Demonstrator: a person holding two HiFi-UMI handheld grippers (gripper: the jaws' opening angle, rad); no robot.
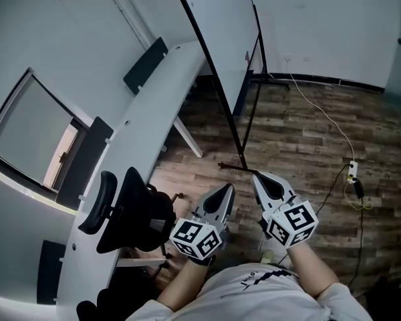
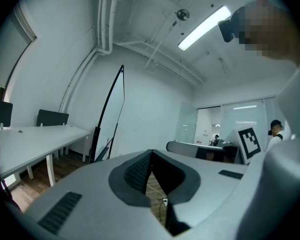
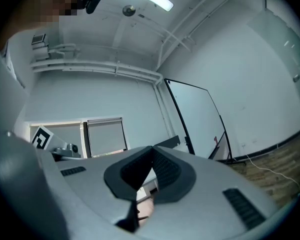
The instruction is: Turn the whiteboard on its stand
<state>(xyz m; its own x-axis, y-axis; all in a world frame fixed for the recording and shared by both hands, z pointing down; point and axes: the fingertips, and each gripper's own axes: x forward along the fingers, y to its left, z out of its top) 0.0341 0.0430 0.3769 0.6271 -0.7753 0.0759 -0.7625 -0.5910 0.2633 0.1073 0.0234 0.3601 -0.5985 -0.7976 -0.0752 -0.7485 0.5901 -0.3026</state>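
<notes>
Tall white black-framed whiteboard (image 1: 227, 39), upright on black stand (image 1: 250, 112)

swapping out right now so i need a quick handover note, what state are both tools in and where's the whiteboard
Left tool: shut, empty, held low in front of the person, touching nothing.
Right tool: shut, empty, just beside the left one.
Whiteboard: ahead on its stand, next to the long white desk. Neither tool is on it.
Done: nothing visible; the board is untouched.
Left: bring the tools to the board's frame, take hold or push, and turn it on the stand.
</notes>
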